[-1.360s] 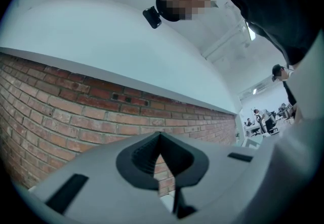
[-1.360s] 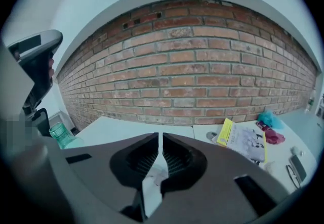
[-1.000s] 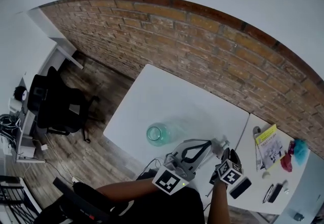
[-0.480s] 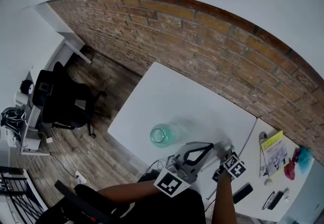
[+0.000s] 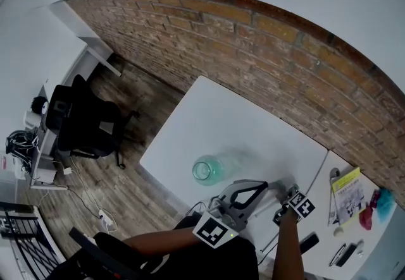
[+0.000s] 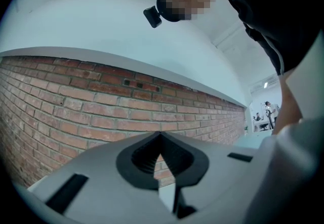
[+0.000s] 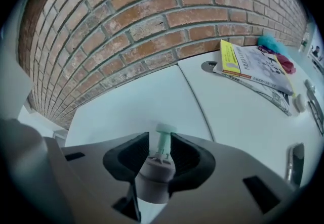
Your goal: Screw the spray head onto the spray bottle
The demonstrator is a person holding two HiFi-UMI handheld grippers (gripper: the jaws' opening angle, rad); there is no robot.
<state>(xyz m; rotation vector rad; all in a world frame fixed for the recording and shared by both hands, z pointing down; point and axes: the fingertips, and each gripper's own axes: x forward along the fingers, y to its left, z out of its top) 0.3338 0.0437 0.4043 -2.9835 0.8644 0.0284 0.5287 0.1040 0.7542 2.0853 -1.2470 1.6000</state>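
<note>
A clear teal spray bottle [image 5: 207, 170] stands open-mouthed on the white table [image 5: 215, 121], near its front edge. The spray head [image 7: 156, 170], a white collar with a teal stem, sits between the jaws of my right gripper [image 7: 159, 142], which tilts down over the table. Those jaws have just been opening, and the stem has a gap on both sides. In the head view the right gripper [image 5: 286, 193] is right of the bottle. My left gripper [image 5: 263, 185] is shut on nothing and lies between bottle and right gripper. In its own view the left gripper [image 6: 161, 139] points level at the brick wall.
A second white table [image 7: 253, 117] joins on the right, carrying a yellow booklet [image 7: 253, 63], teal and red items [image 7: 276, 48] and dark objects [image 7: 295, 160]. A brick wall [image 5: 266, 51] runs behind. A black office chair [image 5: 85, 124] stands on the wooden floor at left.
The right gripper has come down toward the table, to the right of the left gripper. The bottle and the left gripper have stayed put while the head view shifted slightly.
</note>
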